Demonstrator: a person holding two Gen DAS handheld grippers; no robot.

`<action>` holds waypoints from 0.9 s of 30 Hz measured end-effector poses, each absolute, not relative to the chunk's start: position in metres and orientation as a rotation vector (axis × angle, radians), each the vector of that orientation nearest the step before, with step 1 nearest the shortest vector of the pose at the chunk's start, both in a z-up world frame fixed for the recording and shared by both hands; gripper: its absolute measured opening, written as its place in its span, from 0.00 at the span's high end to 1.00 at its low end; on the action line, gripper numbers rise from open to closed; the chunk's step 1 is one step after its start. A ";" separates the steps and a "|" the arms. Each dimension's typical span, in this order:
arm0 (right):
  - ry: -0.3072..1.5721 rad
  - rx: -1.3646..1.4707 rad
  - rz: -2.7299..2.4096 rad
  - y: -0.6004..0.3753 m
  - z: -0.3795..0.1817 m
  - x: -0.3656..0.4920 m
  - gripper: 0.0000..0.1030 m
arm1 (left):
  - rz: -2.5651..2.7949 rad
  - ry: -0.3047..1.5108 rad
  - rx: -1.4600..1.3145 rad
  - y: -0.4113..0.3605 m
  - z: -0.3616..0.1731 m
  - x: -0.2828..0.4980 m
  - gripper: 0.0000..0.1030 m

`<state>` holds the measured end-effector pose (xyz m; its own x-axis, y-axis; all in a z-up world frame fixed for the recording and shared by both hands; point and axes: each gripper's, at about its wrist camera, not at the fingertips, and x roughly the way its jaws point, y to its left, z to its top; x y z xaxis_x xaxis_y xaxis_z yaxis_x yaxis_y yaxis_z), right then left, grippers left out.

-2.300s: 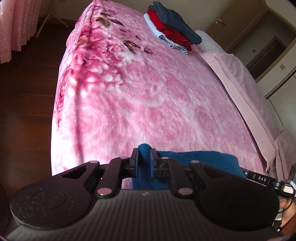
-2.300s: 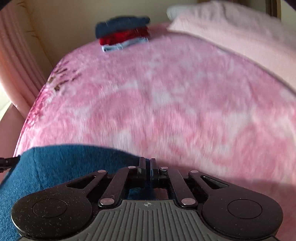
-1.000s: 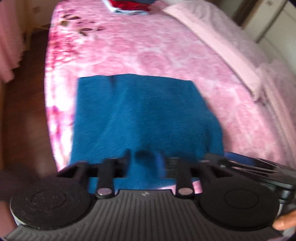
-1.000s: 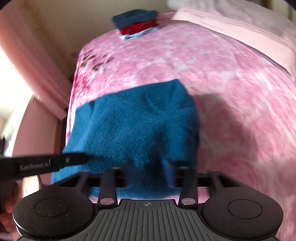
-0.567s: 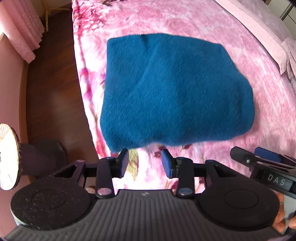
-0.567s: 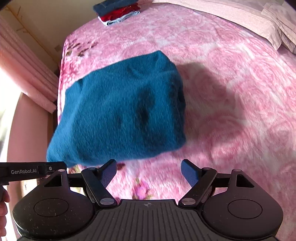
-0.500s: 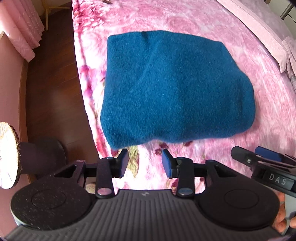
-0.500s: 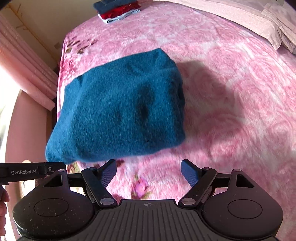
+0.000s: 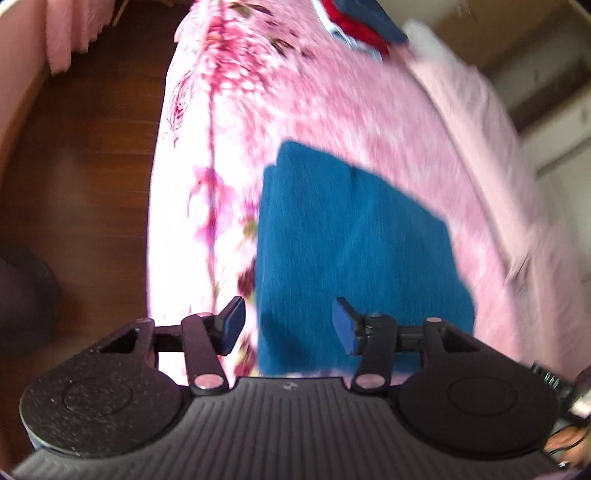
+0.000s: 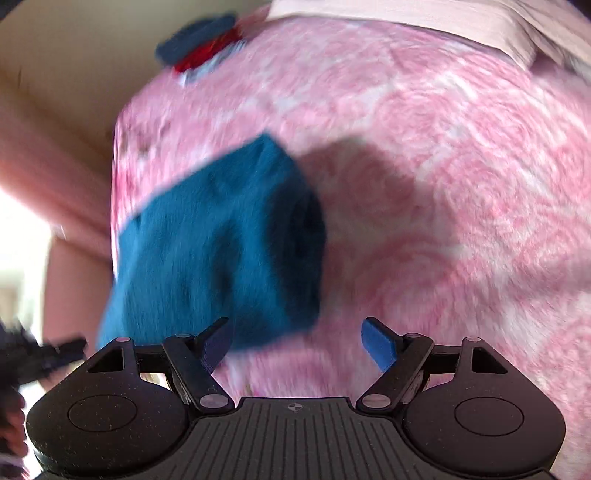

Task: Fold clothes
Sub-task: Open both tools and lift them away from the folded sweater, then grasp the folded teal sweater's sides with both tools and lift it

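Observation:
A folded blue fleece garment (image 9: 354, 251) lies flat on the pink flowered blanket (image 9: 295, 96) near the bed's left edge. It also shows in the right wrist view (image 10: 221, 258). My left gripper (image 9: 288, 325) is open and empty, its jaws over the garment's near left edge. My right gripper (image 10: 295, 341) is open wide and empty, just off the garment's near right corner. Both views are blurred by motion.
A stack of folded clothes, dark blue over red over pale (image 9: 362, 22), sits at the far end of the bed; it also shows in the right wrist view (image 10: 201, 40). Dark wood floor (image 9: 81, 177) lies left of the bed. A pale pink quilt (image 9: 480, 118) covers the right side.
Both grippers let go of the blue garment and opened; it now lies folded on the blanket. Since half a second ago both grippers have dropped closer to its near edge.

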<state>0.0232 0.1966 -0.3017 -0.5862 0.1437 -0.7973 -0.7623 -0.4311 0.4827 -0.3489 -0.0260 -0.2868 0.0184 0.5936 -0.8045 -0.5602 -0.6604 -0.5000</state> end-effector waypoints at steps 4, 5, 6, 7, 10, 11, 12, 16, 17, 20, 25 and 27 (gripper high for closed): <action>1.413 -0.821 2.064 0.240 -0.320 0.021 0.07 | 1.690 -0.204 -1.540 -0.012 -0.324 -0.388 0.46; 1.457 -0.816 2.062 0.251 -0.328 0.017 0.07 | 1.676 -0.231 -1.560 -0.008 -0.333 -0.394 0.45; 1.501 -0.811 2.059 0.261 -0.336 0.013 0.07 | 1.648 -0.261 -1.574 -0.005 -0.344 -0.399 0.44; 1.534 -0.808 2.052 0.270 -0.343 0.009 0.07 | 1.622 -0.281 -1.593 -0.001 -0.353 -0.403 0.44; 1.579 -0.811 2.040 0.290 -0.363 -0.004 0.07 | 1.586 -0.324 -1.639 0.007 -0.376 -0.410 0.44; 1.587 -0.815 2.043 0.296 -0.369 -0.009 0.07 | 1.572 -0.345 -1.649 0.008 -0.381 -0.411 0.44; 1.600 -0.821 2.044 0.301 -0.374 -0.013 0.07 | 1.559 -0.375 -1.658 0.009 -0.386 -0.412 0.44; 1.673 -0.846 2.032 0.314 -0.397 -0.029 0.07 | 1.504 -0.440 -1.666 0.016 -0.394 -0.417 0.43; 1.686 -0.855 2.032 0.316 -0.402 -0.033 0.07 | 1.486 -0.455 -1.666 0.018 -0.395 -0.417 0.43; 1.689 -0.888 2.069 0.320 -0.410 -0.044 0.00 | 1.448 -0.459 -1.675 0.028 -0.402 -0.416 0.42; 1.730 -0.905 2.148 0.321 -0.417 -0.051 0.00 | 1.360 -0.491 -1.678 0.036 -0.413 -0.414 0.55; 1.716 -0.916 2.187 0.317 -0.419 -0.054 0.06 | 1.338 -0.487 -1.674 0.039 -0.418 -0.413 0.66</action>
